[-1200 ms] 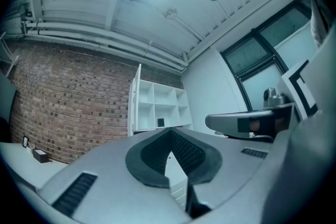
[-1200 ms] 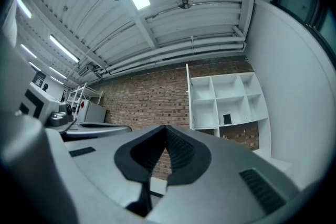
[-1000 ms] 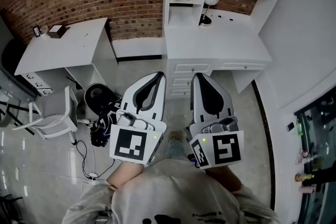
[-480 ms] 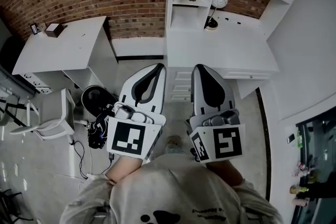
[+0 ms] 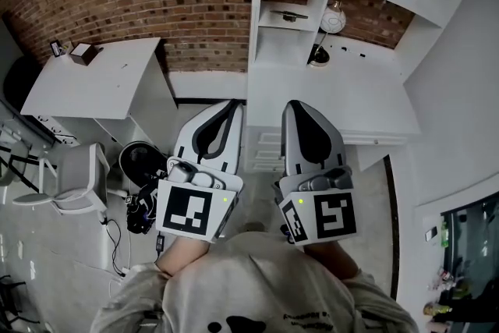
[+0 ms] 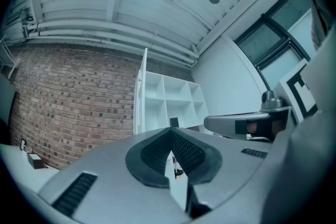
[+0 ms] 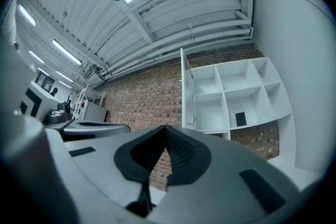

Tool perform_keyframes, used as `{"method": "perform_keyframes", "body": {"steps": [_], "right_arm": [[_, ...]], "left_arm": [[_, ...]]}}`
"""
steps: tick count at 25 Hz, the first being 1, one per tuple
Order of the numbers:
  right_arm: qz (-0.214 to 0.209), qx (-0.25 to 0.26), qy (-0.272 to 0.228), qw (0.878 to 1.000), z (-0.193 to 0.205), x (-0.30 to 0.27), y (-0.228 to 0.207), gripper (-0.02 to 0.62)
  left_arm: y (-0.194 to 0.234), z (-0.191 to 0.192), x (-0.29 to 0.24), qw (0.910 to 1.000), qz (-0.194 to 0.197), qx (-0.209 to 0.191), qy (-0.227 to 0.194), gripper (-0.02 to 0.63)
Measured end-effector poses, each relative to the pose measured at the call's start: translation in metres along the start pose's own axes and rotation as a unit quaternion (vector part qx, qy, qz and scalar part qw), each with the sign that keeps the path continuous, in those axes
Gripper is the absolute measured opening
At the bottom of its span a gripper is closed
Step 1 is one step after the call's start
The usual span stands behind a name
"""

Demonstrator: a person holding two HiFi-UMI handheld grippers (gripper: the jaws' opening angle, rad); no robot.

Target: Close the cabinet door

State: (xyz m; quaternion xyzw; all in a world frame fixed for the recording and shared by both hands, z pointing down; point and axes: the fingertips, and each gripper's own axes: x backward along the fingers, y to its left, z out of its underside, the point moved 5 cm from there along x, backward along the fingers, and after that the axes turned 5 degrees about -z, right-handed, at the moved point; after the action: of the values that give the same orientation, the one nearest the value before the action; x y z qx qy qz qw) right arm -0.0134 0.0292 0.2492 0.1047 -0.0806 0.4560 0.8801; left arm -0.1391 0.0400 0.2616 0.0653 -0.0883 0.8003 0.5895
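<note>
Head view: open cabinet door (image 5: 257, 4) ahead-left of empty, pressed-together right hand-held gripper (image 5: 290, 105).

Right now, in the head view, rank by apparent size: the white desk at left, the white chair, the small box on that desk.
Largest: white desk.
Then: white chair.
Smallest: small box.
The desk top is likely nearer the camera than the chair, which may widen that gap.
</note>
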Motion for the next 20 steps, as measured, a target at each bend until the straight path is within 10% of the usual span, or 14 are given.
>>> {"method": "perform_keyframes", "body": {"steps": [20], "right_arm": [[-0.003,0.010,0.005,1.000,0.021,-0.081,-0.032,0.017]], "left_arm": [[0.046,0.011,-0.084,1.0000,0.000,-0.001,-0.010,0.008]]}}
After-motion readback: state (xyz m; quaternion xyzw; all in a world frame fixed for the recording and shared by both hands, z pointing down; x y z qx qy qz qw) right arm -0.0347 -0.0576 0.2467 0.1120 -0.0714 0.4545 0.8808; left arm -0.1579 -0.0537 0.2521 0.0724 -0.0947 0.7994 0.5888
